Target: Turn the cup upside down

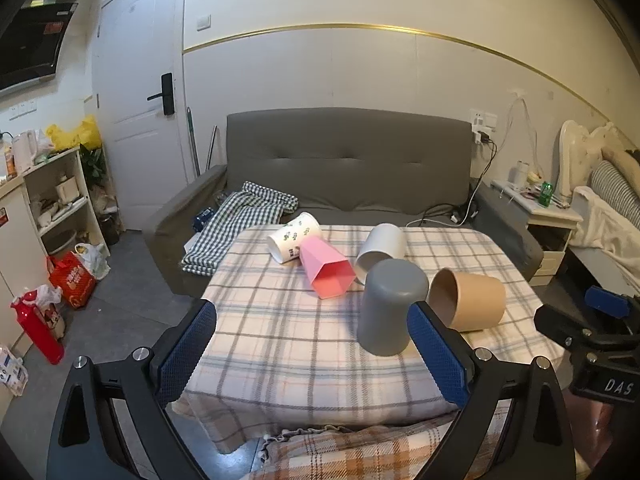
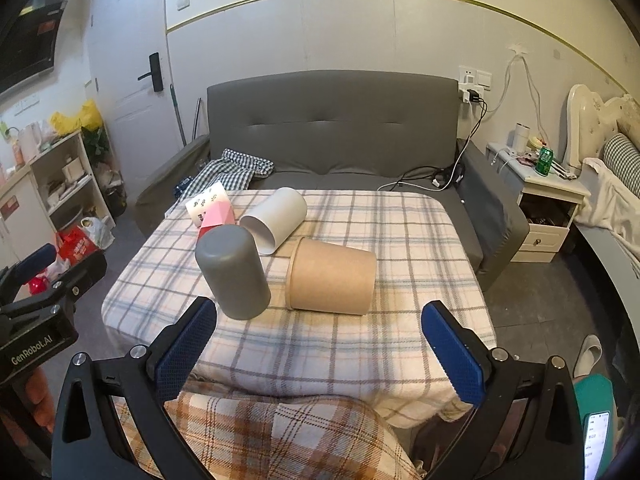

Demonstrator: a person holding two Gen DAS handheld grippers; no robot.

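A grey cup (image 1: 390,306) (image 2: 234,272) stands upside down on the plaid-covered table (image 1: 300,344) (image 2: 400,248). A brown paper cup (image 1: 470,300) (image 2: 332,280) lies on its side to its right. A white cup (image 1: 380,250) (image 2: 278,216), a pink cup (image 1: 326,268) (image 2: 218,216) and a patterned cup (image 1: 294,238) (image 2: 206,200) lie on their sides behind. My left gripper (image 1: 314,350) is open and empty, its right finger close to the grey cup. My right gripper (image 2: 320,346) is open and empty, near the table's front edge.
A grey sofa (image 1: 344,168) (image 2: 332,136) with a checked cloth (image 1: 240,220) stands behind the table. A bedside cabinet (image 2: 548,208) is at the right, shelves (image 1: 56,200) and bags (image 1: 74,278) at the left. A plaid blanket (image 2: 280,440) lies below the grippers.
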